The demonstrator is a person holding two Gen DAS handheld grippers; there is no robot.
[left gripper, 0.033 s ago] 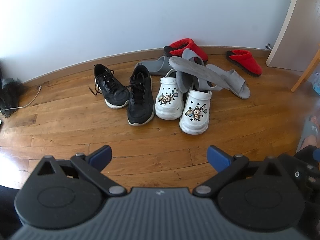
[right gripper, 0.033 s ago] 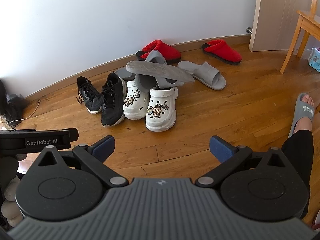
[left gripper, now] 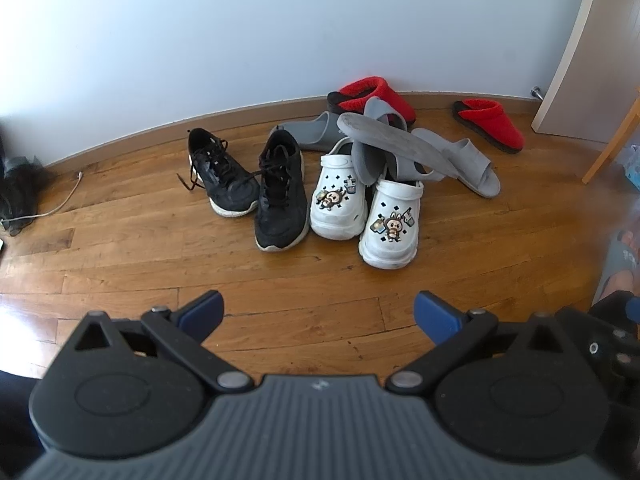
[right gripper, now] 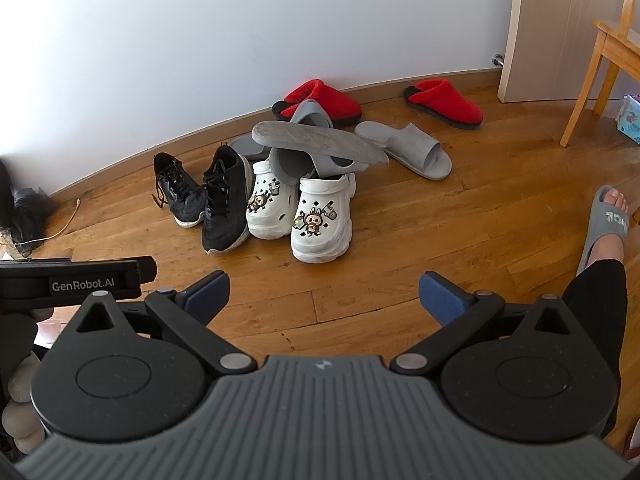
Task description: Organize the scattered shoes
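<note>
A heap of shoes lies on the wood floor by the wall. Two black sneakers (left gripper: 256, 184) (right gripper: 208, 200) sit left of two white clogs (left gripper: 364, 208) (right gripper: 300, 212). Grey slides are piled behind, one lying sole-up (left gripper: 396, 144) (right gripper: 320, 144) across the clogs, one flat to the right (left gripper: 468, 164) (right gripper: 408, 148). One red slipper (left gripper: 372, 94) (right gripper: 320, 100) sits at the wall, another (left gripper: 490, 124) (right gripper: 444, 102) further right. My left gripper (left gripper: 318, 312) and right gripper (right gripper: 324, 292) are open and empty, well short of the heap.
A door edge (right gripper: 516, 28) and a wooden chair (right gripper: 600, 60) stand at the right. The person's foot in a grey slide (right gripper: 606, 224) is at the right. A dark bundle with a cable (left gripper: 24, 192) lies at the left wall. The left gripper's body (right gripper: 76, 280) shows at left.
</note>
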